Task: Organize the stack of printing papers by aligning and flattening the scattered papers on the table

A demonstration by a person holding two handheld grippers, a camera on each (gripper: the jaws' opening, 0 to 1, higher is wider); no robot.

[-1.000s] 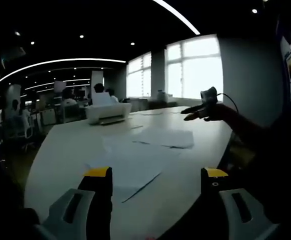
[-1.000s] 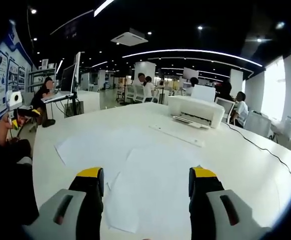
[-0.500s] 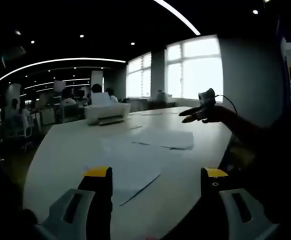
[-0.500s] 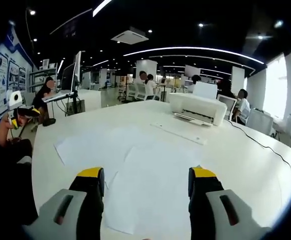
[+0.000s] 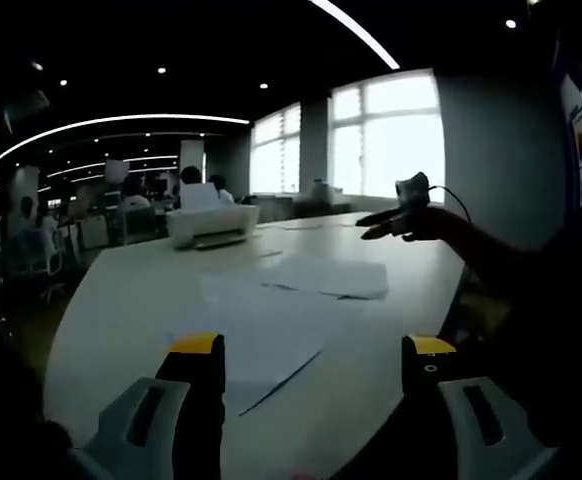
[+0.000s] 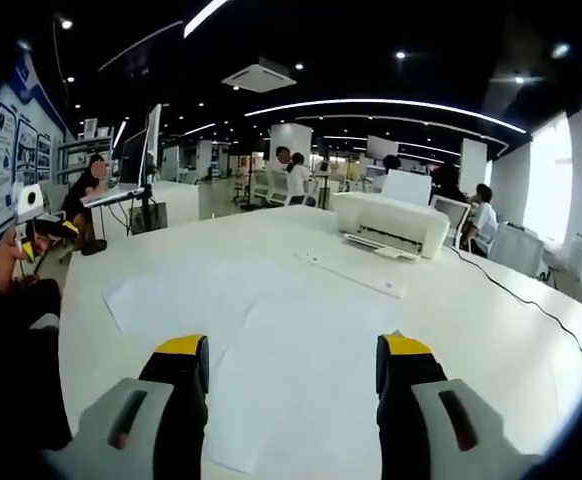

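The right gripper (image 6: 293,372) is seen at the bottom centre of the right gripper view, jaws spread wide and nothing held between them, poised above the white bench (image 6: 491,330). Directly ahead of it, running from lower centre toward the middle of the frame, the nearest of the scattered papers (image 6: 306,385) is laid with its long axis pointing away from the gripper. A second sheet (image 6: 171,295) is spread to the left of centre, skewed against the first and overlapping it. Beyond them, at upper right of centre, a white printer (image 6: 391,222) is stood on the bench.

In the left gripper view, the left gripper (image 5: 311,385) is likewise shown wide open and empty at the bottom of the frame. Papers (image 5: 261,335) are spread just ahead of its left jaw, with a further sheet (image 5: 336,275) lying at mid-frame, well apart from the gripper. The other gripper (image 5: 401,212) is glimpsed at right of centre, held out over the far bench edge.

The sheets are judged nearer to the right gripper, and squarely in its line.
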